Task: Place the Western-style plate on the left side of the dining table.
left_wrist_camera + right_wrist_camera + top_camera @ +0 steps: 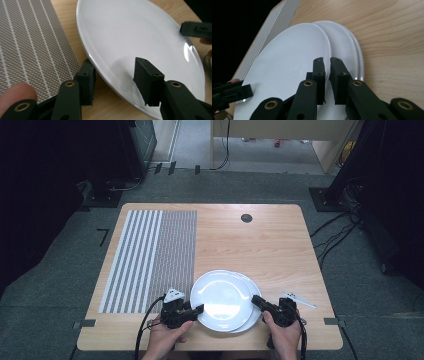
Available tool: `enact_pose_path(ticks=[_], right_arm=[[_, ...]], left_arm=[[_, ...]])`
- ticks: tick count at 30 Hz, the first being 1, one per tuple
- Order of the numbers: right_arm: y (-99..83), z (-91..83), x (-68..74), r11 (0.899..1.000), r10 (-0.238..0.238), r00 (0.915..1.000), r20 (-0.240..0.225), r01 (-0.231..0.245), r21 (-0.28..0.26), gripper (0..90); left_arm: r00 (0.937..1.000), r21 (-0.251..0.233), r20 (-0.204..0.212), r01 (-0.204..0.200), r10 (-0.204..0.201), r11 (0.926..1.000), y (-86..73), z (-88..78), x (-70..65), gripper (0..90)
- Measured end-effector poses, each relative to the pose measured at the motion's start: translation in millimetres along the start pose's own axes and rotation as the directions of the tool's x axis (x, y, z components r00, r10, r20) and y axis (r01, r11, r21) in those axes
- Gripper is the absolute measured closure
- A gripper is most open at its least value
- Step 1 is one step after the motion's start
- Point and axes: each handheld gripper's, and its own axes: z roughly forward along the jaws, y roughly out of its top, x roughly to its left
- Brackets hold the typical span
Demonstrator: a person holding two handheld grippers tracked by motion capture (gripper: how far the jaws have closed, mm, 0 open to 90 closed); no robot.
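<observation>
Wooden table (280,245) bears glossy white plates (222,299), apparently three stacked.

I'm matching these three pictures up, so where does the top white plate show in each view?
High view: the top white plate lies near the table's front edge, between both hand-held grippers.
Left gripper view: it spans the middle and right, its rim between the jaws.
Right gripper view: it sits centre-left, its rim pinched.
Shared landmark: the striped mat, beside the plate.

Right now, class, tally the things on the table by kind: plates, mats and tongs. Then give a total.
White plates: 2, upper plate and lower plate
Striped mat: 1
Tongs: 2, left tongs and right tongs
Total: 5
</observation>
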Motion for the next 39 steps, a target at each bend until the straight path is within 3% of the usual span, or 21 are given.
enact_pose_path(ticks=[3,8,11,18,19,22,27,29,34,36,39], right_arm=[[-0.6,2.3,1.3,1.0,-0.004,0.9999,-0.01,0.004,0.003,82.5],[0.1,2.6,0.2,0.999,0.028,0.9994,-0.02,-0.028,-0.021,79.0],[-1.1,5.1,-0.4,0.999,0.02,0.9996,0.018,-0.02,-0.026,78.6],[-4.0,11.1,-0.8,0.999,0.044,0.9987,0.024,-0.043,-0.022,82.3],[-4.4,11.1,-2.7,0.996,0.087,0.9962,0.011,-0.087,-0.021,83.5],[-5.6,11.8,-7.1,0.989,0.146,0.9889,-0.03,-0.146,-0.013,84.2],[-5.1,12.1,-6.8,0.986,0.166,0.9841,-0.063,-0.167,-0.019,85.1],[-3.4,9.4,-5.5,0.98,0.192,0.9767,-0.096,-0.196,-0.033,86.3],[-3.7,7.4,-2.2,0.978,0.198,0.9754,-0.097,-0.203,-0.041,86.8],[-2.3,7.1,-1.0,0.975,0.214,0.9697,-0.119,-0.219,-0.035,87.4],[0.6,7.0,5.4,0.979,0.197,0.9732,-0.119,-0.202,-0.038,87.3]], left_arm=[[0.9997,-0.022,0.003,0.025,-0.025,0.9994,4.8,-7.5,6.2,52.5],[0.9995,-0.02,-0.003,0.031,-0.032,0.9993,4.5,-9.0,9.8,62.1],[0.9989,-0.022,0.008,0.046,-0.046,0.9987,4.6,-9.9,13.7,67.7],[0.9986,-0.008,0.027,0.045,-0.045,0.9989,3.5,-6.4,12.8,66.8],[0.9982,-0.006,0.032,0.05,-0.05,0.9987,3.4,-6.7,13.5,66.6],[0.9974,-0.008,0.038,0.062,-0.062,0.998,3.5,-7.6,15.4,68.4],[0.9951,-0.012,0.063,0.077,-0.076,0.997,5.3,-10.6,18.1,70.6],[0.9954,-0.004,0.066,0.07,-0.069,0.9976,6.5,-11.7,18.1,71.2],[0.9959,-0.005,0.06,0.068,-0.067,0.9977,7.8,-15.0,17.3,71.7],[0.9952,-0.01,0.058,0.08,-0.079,0.9968,9.1,-17.3,18.8,72.6],[0.9948,-0.014,0.055,0.086,-0.086,0.9962,10.8,-19.9,20.2,73.4]])
